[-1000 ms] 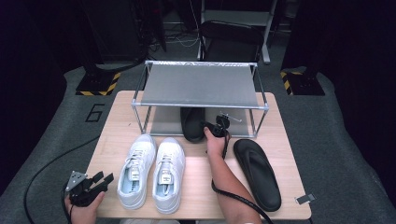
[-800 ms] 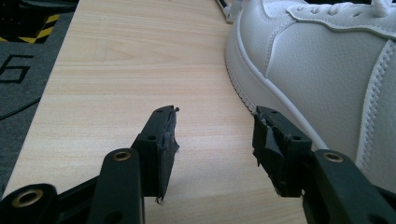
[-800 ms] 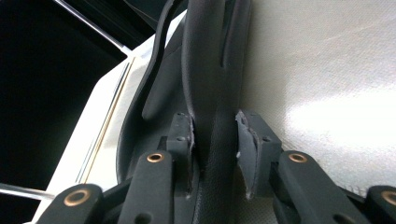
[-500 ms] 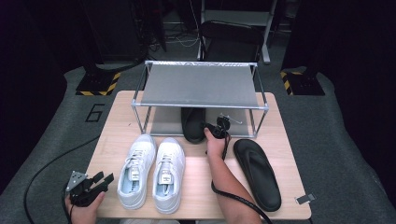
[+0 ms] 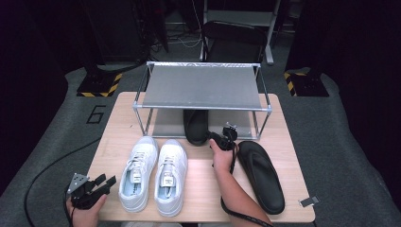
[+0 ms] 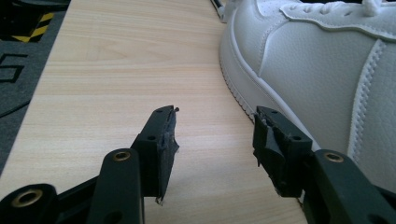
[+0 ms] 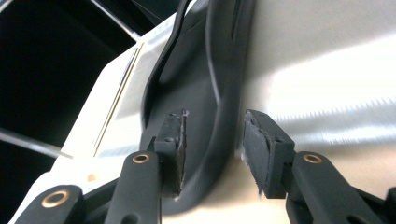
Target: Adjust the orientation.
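One black flip-flop lies half under the metal shoe rack. Its heel rim runs between the jaws of my right gripper, which stands open: the left pad rests over the footbed and the right pad is a little clear of the outer edge. The other black flip-flop lies flat on the table at the right. A pair of white sneakers stands side by side at the front. My left gripper is open at the front left corner, just left of the nearer sneaker.
The wooden table carries the rack at its back, with a bare top shelf. A cable trails off the left edge onto grey floor. A small tag lies at the front right corner.
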The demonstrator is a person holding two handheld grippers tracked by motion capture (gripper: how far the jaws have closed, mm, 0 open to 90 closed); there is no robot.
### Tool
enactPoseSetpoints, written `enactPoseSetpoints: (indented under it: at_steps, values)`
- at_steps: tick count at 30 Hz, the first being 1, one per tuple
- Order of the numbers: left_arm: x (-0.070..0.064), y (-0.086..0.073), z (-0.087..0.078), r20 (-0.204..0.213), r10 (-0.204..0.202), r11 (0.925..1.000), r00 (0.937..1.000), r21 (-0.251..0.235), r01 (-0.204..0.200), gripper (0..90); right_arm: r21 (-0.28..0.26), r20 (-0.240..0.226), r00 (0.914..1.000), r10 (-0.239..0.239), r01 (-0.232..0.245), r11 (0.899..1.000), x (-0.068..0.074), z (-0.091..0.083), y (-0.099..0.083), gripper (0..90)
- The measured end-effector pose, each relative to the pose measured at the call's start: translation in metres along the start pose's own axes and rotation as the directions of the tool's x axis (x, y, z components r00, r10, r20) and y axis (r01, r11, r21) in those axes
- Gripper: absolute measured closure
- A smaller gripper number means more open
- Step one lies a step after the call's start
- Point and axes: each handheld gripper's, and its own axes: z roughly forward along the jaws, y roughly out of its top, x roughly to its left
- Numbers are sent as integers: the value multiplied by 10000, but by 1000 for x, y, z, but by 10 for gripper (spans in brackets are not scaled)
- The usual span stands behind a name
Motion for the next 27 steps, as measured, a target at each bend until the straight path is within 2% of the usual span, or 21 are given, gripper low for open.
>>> enactPoseSetpoints:
  at_steps: [1,2,3,6,9,10,11,13,14,16,18,20,21,25,27]
  values:
    - [-1,0,1,-28,9,9999,10000,-110,-10,487,-44,-187,9998,-67,66,10000,0,-5,-3,589]
    - [-1,0,1,7,42,10000,10000,-62,-42,486,33,-225,9997,25,-24,10000,0,-11,-4,588]
    - [-1,0,1,14,79,10000,10000,-31,-79,486,47,-452,9989,113,-111,9999,1,-18,-7,588]
    - [-3,1,2,33,80,10000,10000,-32,-80,486,203,-779,9963,-371,387,9990,2,-39,-13,585]
    - [-4,1,3,53,114,9999,9999,-85,-114,486,500,-1385,9867,-857,934,9944,5,-59,-18,584]
    - [-4,1,3,53,114,9999,9999,-85,-114,486,500,-1385,9867,-857,934,9944,5,-59,-18,584]
    - [-3,1,3,74,155,9999,9999,-26,-155,486,627,-1553,9789,-1328,1439,9876,7,-72,-23,585]
    - [-4,1,4,41,98,9998,9999,-163,-98,487,627,-1767,9677,-1798,1934,9791,9,-82,-27,586]
    - [-3,1,3,74,127,9999,9999,10,-127,487,597,-1907,9602,-2040,2187,9740,10,-87,-30,590]
    - [-4,1,3,48,124,9999,9999,-5,-124,489,675,-2237,9502,-2171,2373,9691,12,-97,-36,601]
    - [-3,2,3,74,141,9999,9999,34,-141,489,600,-2248,9461,-2331,2522,9658,12,-105,-41,602]
    - [-3,2,3,61,159,9999,9999,40,-159,490,705,-2252,9401,-2560,2778,9581,12,-111,-45,609]
    - [-4,1,3,50,175,9998,9998,5,-175,490,731,-2285,9382,-2598,2827,9564,11,-115,-46,615]
    - [-4,2,3,34,198,9998,9998,-8,-198,491,499,-2392,9396,-2447,2636,9633,5,-132,-49,634]
    - [-4,2,3,44,199,9998,9998,-2,-199,491,642,-2703,9362,-2246,2503,9660,0,-143,-50,623]
